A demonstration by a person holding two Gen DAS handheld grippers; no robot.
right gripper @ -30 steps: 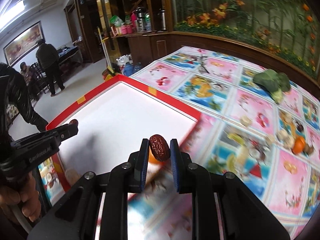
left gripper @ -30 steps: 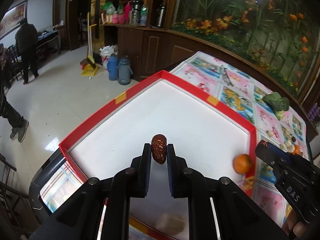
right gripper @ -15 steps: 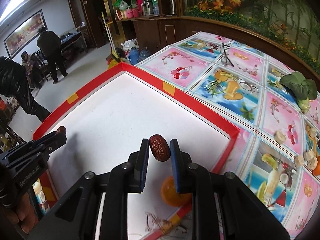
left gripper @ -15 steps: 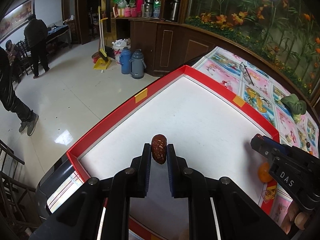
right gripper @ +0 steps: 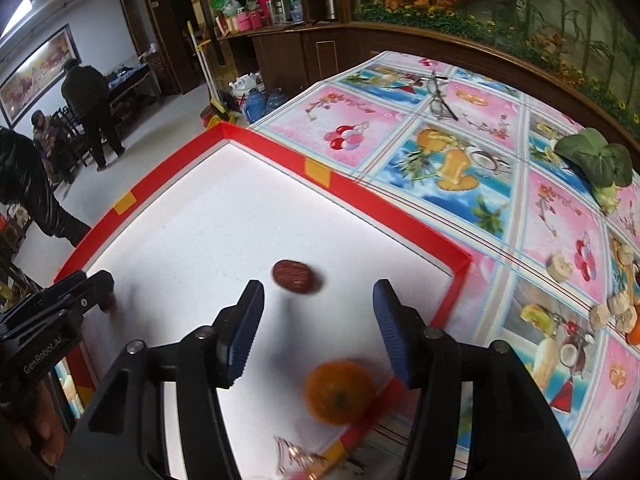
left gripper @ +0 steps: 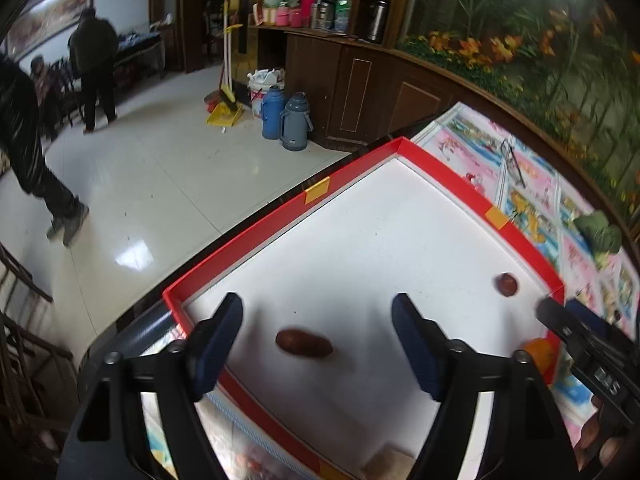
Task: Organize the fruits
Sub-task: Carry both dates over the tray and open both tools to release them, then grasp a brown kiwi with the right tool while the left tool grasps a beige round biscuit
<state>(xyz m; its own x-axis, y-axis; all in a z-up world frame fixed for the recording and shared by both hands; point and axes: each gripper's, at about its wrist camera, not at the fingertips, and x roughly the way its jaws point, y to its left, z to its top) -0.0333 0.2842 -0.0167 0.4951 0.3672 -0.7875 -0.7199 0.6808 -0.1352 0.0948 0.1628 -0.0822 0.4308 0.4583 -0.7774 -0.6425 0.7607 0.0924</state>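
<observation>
Both your left gripper (left gripper: 316, 344) and right gripper (right gripper: 318, 330) gape empty over the red-rimmed white tray (right gripper: 384, 210), wrinkled brown dates (left gripper: 304, 343) lying loose inside beside the round orange tangerine (right gripper: 340, 392) — a careless sweep could scatter them.

Even indoor light, with a ceiling strip lamp (right gripper: 17, 11) glowing at upper left. Glare patches shine on the floor tiles (left gripper: 134, 256). Fisheye bending darkens the corners. The orange (right gripper: 340, 390) is smeared, probably motion blur; soft shadows fall on the white tray (right gripper: 224, 216).
</observation>
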